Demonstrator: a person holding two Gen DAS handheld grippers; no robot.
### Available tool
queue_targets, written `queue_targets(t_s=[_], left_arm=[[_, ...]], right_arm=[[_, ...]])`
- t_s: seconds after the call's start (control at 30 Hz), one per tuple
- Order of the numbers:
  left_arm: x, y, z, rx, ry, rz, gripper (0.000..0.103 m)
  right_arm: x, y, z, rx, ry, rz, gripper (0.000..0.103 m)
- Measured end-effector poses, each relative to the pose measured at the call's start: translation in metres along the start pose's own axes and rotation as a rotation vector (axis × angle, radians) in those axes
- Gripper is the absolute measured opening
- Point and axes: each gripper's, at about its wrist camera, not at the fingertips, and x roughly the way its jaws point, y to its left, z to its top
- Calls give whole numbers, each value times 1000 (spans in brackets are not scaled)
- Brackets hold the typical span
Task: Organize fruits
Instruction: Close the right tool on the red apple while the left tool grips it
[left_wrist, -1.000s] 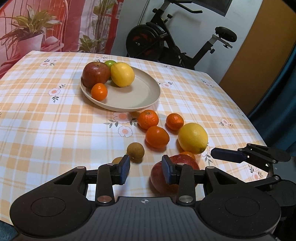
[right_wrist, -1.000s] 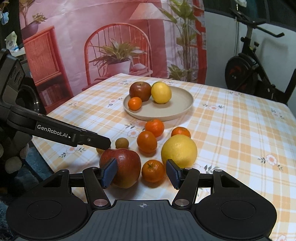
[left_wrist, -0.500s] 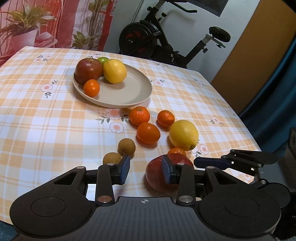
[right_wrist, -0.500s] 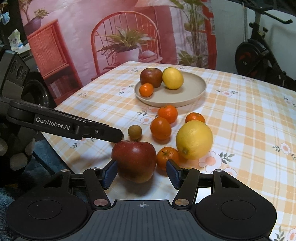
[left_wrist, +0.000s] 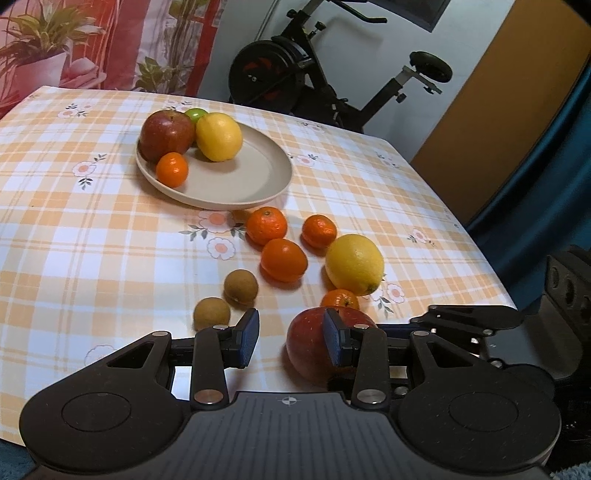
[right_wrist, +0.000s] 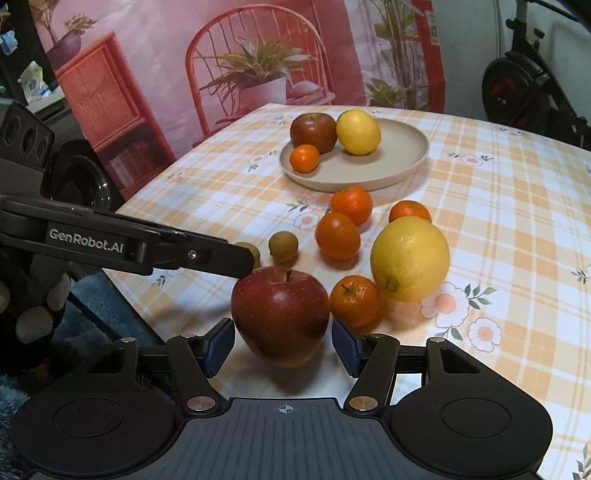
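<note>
Over the left wrist camera, the left gripper (left_wrist: 290, 340) hangs at the near edge of the checked tablecloth (left_wrist: 92, 236), its blue pads parted with only cloth between them; it grips nothing. The red apple (left_wrist: 306, 350) sits just to the right, partly behind the right-hand pad, and I cannot tell whether that pad touches it. Beyond lie two small brown fruits (left_wrist: 241, 286), several loose mandarins (left_wrist: 283, 259) and a big lemon (left_wrist: 354, 264), whose long axis runs across the view with its nub toward the near right. Farther back the beige plate (left_wrist: 258, 173) carries another apple, a lemon, a mandarin and a green fruit peeking out behind. An exercise bike (left_wrist: 295, 62) stands past the table.

From the right wrist camera, the right gripper (right_wrist: 283, 349) straddles the red apple (right_wrist: 280, 314), which stands upright on the cloth, stem up. Both pads sit just beside its flanks, but I cannot tell whether they press it. A mandarin (right_wrist: 354, 301) rests against the apple's right side, and the lemon (right_wrist: 410, 258) touches that mandarin, its nub pointing down and toward the camera. A finger of the left gripper reaches in from the left, its side printed "GenRobot.AI" (right_wrist: 85, 240), with its tip just behind the apple.
</note>
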Motion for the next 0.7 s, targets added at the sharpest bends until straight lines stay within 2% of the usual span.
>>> queue_targets(t_s=[0.13, 0.37, 0.7], left_arm=[[1, 2, 0, -10, 4, -6, 41], [4, 11, 2, -97, 36, -56, 41], [13, 9, 3, -119, 62, -105, 41]], right_arm=[[1, 0, -1, -1, 3, -3, 53], [0, 0, -2, -4, 3, -2, 52], [-1, 2, -3, -16, 5, -8, 52]])
